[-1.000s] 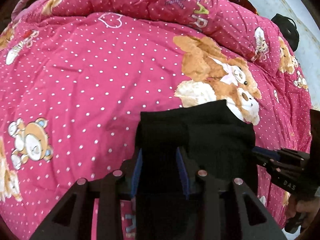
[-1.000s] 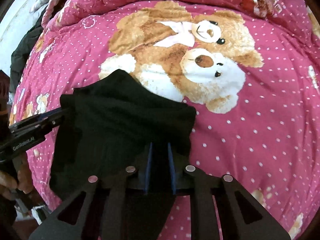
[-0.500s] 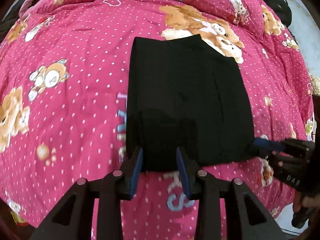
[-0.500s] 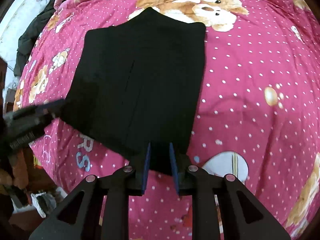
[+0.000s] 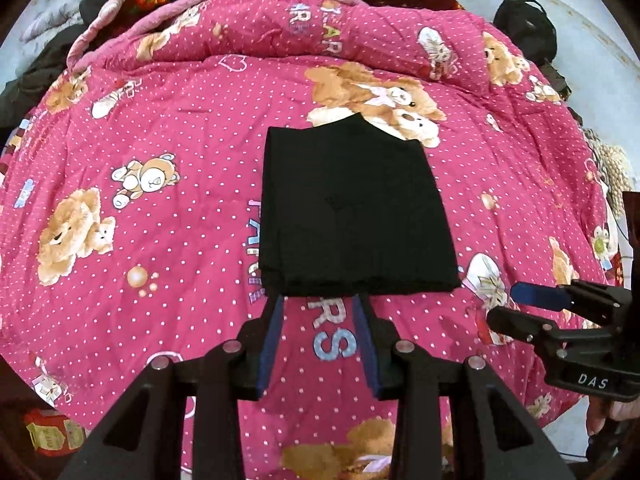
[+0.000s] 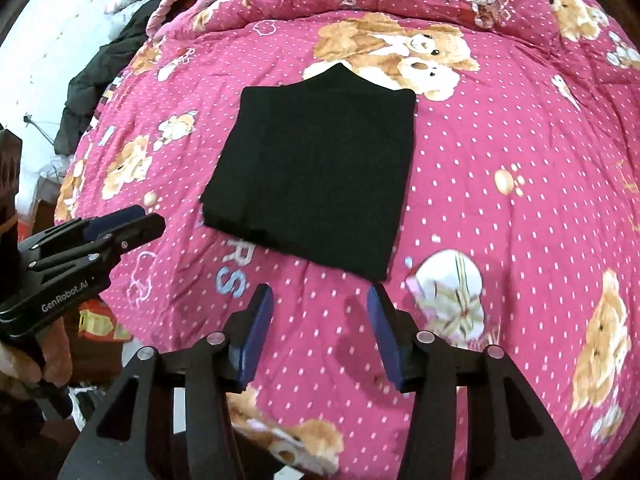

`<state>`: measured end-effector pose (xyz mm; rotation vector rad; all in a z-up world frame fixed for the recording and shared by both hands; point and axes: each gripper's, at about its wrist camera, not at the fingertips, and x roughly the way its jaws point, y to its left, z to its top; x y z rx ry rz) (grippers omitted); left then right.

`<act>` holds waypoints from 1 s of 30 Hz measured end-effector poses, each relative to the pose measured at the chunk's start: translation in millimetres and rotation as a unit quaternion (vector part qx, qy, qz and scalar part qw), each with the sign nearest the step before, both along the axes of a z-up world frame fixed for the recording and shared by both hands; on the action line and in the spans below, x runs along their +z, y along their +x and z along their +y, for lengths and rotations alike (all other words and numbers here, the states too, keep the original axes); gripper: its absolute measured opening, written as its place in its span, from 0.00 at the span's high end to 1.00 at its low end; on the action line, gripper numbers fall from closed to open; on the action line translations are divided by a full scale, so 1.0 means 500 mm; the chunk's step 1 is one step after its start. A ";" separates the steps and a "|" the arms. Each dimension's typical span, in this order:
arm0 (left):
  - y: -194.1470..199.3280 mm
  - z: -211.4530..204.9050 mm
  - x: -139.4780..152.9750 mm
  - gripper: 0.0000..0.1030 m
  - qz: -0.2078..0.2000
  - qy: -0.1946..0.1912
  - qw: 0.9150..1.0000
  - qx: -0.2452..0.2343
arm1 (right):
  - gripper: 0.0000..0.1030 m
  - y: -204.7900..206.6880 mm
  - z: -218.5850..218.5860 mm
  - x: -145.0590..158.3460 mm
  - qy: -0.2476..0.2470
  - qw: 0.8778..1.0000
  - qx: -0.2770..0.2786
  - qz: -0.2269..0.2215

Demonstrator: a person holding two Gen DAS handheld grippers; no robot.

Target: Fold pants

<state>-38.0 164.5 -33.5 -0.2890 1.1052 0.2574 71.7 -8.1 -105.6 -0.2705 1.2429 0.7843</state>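
- The black pants [image 5: 356,212] lie folded into a compact rectangle on the pink bear-print quilt [image 5: 160,140], so the step in hand looks like letting go and backing off after the last fold.
- The left gripper [image 5: 318,304] stands at a middling width with nothing between its blue pads; only quilt shows in the gap, and the near edge of the pants sits just beyond the fingertips [image 5: 278,304].
- The right gripper [image 6: 318,296] has just been opening its jaws, and nothing is between them now; the near right corner of the pants [image 6: 316,172] lies just ahead of its tips, apart from them.
- To finish this well, both grippers should pull back with the pads kept apart, so that no fingertip snags the near hem and drags a layer open.
- I judge the fold close to done: the sides look straight and the layers sit stacked, though a small peak of cloth pokes out at the far edge, over the big bear print [image 6: 400,56].
- If a tidy-up is wanted, that far peak is the place for it; reaching it means passing over the stack, so the approach should stay high and come down only at the far edge.
- From the right wrist view, the left gripper [image 6: 132,224] shows at the left, beside the pants' near left corner but not touching it.
- Soft, thin cloth like this shifts easily on a puffy quilt, so slow moves suit it.
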 end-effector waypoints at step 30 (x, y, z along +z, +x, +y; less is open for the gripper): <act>-0.062 -0.042 0.015 0.59 -0.012 0.004 1.000 -0.014 | 0.52 -0.084 -0.028 0.033 -0.030 0.999 0.008 -0.021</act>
